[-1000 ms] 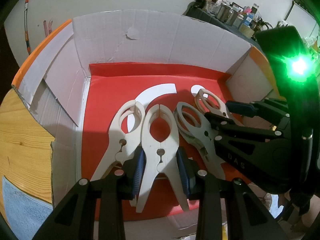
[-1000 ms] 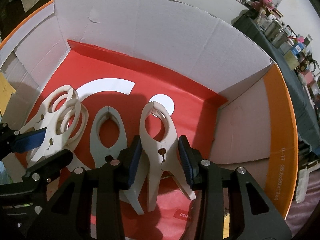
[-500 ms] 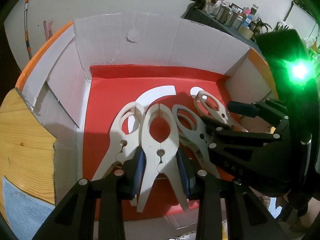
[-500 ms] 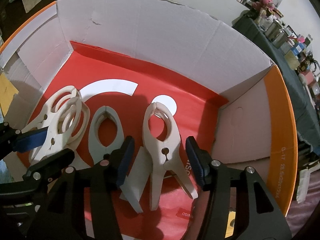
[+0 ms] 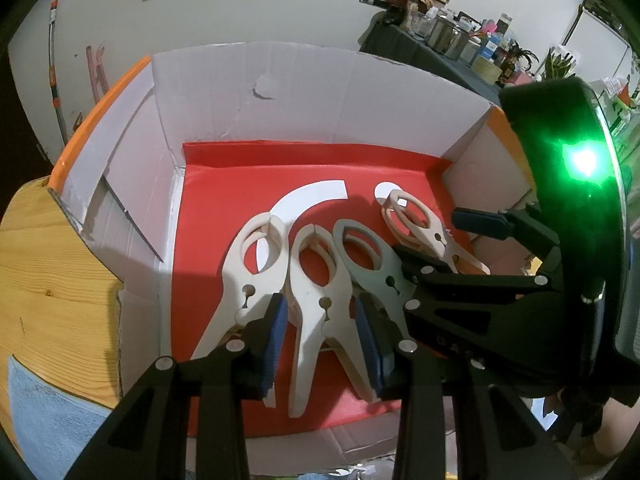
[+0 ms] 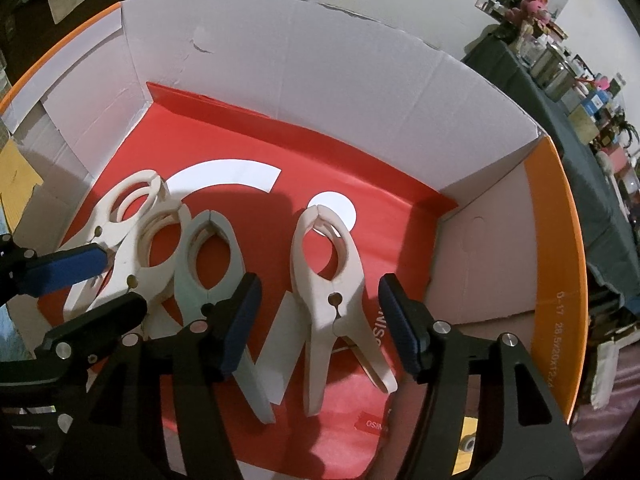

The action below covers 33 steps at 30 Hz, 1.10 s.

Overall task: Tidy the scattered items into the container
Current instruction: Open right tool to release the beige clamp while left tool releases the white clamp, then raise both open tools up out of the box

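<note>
An open cardboard box (image 5: 280, 120) with white walls and a red floor (image 6: 360, 184) holds several large plastic clamps. My left gripper (image 5: 323, 340) has its blue pads against the handles of a cream clamp (image 5: 320, 304) low over the red floor; its jaws are opening slightly. A white clamp (image 5: 260, 264) lies to its left, a grey-green clamp (image 5: 368, 256) to its right. My right gripper (image 6: 320, 328) is opening. A pinkish clamp (image 6: 328, 272) lies loose on the floor between its pads, touching neither. The right gripper (image 5: 460, 248) reaches in from the right.
The box stands on a wooden table (image 5: 52, 280) with a blue cloth (image 5: 48, 420) at the left. The left gripper (image 6: 80, 288) crosses the box's left side in the right wrist view. A dark table crowded with jars (image 5: 440, 48) stands by the far wall.
The right jaws have spread apart and let go of the pinkish clamp, which now rests on the red floor. The left gripper has stayed on the cream clamp.
</note>
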Motion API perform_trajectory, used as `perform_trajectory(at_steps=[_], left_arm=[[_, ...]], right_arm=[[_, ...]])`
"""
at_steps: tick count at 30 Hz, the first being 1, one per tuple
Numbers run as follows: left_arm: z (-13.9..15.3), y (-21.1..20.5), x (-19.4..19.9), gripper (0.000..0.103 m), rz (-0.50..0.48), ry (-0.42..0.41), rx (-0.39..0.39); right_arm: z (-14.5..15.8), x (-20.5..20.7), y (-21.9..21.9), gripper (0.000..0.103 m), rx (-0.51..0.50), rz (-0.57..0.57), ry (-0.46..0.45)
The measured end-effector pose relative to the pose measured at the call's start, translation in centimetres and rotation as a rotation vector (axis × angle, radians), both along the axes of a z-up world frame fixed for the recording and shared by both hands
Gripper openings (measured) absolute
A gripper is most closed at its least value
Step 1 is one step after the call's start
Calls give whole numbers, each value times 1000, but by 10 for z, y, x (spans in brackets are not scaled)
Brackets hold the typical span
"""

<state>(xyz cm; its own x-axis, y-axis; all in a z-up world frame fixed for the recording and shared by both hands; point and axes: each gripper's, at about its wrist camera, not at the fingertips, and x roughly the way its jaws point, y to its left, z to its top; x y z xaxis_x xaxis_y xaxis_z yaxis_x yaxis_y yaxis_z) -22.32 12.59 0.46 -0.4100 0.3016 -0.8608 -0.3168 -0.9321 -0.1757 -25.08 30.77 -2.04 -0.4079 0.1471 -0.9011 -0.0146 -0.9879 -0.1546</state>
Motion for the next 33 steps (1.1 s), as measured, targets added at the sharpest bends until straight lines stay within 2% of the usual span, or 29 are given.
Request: perform_trajectory(at_steps=[8,25,31,33], left_arm=[[4,-1,1,39,0,4,11],[31,-11,13,42,-13,45,62],[40,-16,19,42,-13,66,66],[43,-17,22,42,-11,79,64]], right_arm=[[2,-1,1,62,-9,-2,4],[11,1,-3,65,-20,0,19],[23,5,-6,65,-6,0,46],[30,9,-7,68,1,0,60]])
